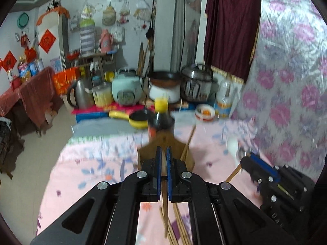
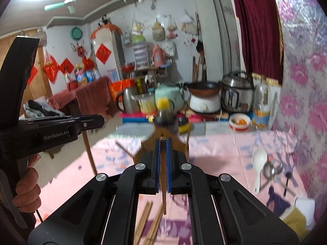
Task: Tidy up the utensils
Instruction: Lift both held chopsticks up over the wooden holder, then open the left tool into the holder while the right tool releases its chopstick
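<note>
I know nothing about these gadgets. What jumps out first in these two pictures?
In each view a black gripper with blue pads fills the foreground: the left gripper and the right gripper each pinch a wooden chopstick. Just ahead stands a brown wooden holder on a pink flowered cloth, with a dark yellow-capped bottle behind it. To the right lie a white spoon and metal spoons.
</note>
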Demonstrator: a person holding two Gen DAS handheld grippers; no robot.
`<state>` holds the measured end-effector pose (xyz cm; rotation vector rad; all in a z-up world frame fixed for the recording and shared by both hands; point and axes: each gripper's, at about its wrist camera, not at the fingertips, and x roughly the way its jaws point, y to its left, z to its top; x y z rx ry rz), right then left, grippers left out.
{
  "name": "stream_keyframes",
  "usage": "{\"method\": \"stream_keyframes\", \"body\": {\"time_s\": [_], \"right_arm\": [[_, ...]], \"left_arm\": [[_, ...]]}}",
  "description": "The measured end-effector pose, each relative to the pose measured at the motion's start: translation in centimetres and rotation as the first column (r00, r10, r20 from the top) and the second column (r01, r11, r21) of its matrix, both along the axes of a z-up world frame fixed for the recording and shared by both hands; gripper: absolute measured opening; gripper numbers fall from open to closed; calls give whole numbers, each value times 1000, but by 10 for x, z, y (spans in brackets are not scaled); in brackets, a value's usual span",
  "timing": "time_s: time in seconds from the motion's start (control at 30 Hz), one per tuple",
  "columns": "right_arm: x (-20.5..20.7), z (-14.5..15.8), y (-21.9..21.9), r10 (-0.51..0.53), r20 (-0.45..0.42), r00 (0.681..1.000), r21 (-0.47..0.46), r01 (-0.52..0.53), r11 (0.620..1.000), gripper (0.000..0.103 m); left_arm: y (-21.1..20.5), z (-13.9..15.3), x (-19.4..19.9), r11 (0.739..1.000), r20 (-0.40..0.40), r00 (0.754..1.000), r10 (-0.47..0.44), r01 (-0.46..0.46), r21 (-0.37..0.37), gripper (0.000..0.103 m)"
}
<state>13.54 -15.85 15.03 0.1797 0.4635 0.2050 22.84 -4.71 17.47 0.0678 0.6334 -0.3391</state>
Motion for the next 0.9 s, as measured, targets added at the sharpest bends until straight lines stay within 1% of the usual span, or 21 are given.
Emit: {"method": "stream_keyframes", "body": {"time_s": [0.1, 0.2, 0.3, 0.37, 0.43, 0.5, 0.53, 0.63, 0.67, 0.7, 0.73, 0.77, 0.8, 0.83, 0.87, 0.9], "right_arm": [[15, 19, 3, -10, 56, 998, 1, 10, 1000, 6], [37, 32, 10, -24, 90, 996, -12, 26, 1000, 6], [59, 34, 14, -44, 114, 992, -9, 45, 999, 6], [69, 30, 17, -61, 132, 989, -15, 64, 998, 6], [80, 19, 20, -80, 147, 986, -29, 85, 996, 6], [90, 1, 24, -87, 140, 986, -46, 94, 995, 6], [95, -8, 26, -80, 119, 990, -54, 87, 995, 6], [108, -39, 28, -78, 41, 996, -76, 81, 994, 6], [111, -48, 27, -75, 7, 997, -77, 75, 994, 7], [112, -52, 25, -64, -20, 998, -72, 62, 995, 12], [113, -56, 22, -49, -50, 998, -58, 47, 997, 13], [113, -57, 21, -43, -68, 997, -48, 40, 998, 16], [109, -59, 16, -41, -84, 996, -30, 39, 999, 19], [106, -59, 13, -43, -88, 995, -18, 42, 999, 21], [101, -59, 9, -46, -91, 995, -6, 46, 999, 24], [97, -59, 6, -49, -93, 994, 2, 50, 999, 24]], "left_arm": [[-6, 24, 17, 1000, 55, 998, 13, -13, -6, 5], [-15, 40, 36, 1000, 93, 995, 17, -15, -22, 5], [-24, 41, 57, 999, 136, 991, 11, -5, -42, 5], [-31, 27, 69, 999, 154, 988, 20, -16, -29, 5], [-31, 8, 79, 999, 136, 991, 16, -10, -39, 5], [-28, -17, 90, 999, 115, 993, 35, -31, -41, 5], [-26, -29, 95, 999, 92, 995, 38, -35, -42, 5], [-17, -52, 101, 998, 37, 999, 36, -35, -47, 5], [-14, -59, 101, 999, 17, 999, 32, -32, -45, 5], [-8, -62, 99, 998, 7, 999, 35, -34, -47, 6], [-4, -64, 96, 998, 2, 999, 40, -40, -51, 6], [2, -66, 93, 998, -2, 999, 44, -44, -52, 10], [7, -67, 89, 997, -7, 999, 51, -52, -51, 23], [13, -68, 84, 997, -12, 998, 61, -62, -52, 33], [21, -70, 78, 994, -13, 996, 84, -85, -61, 50], [27, -72, 71, 992, -10, 995, 104, -105, -71, 53]]}}
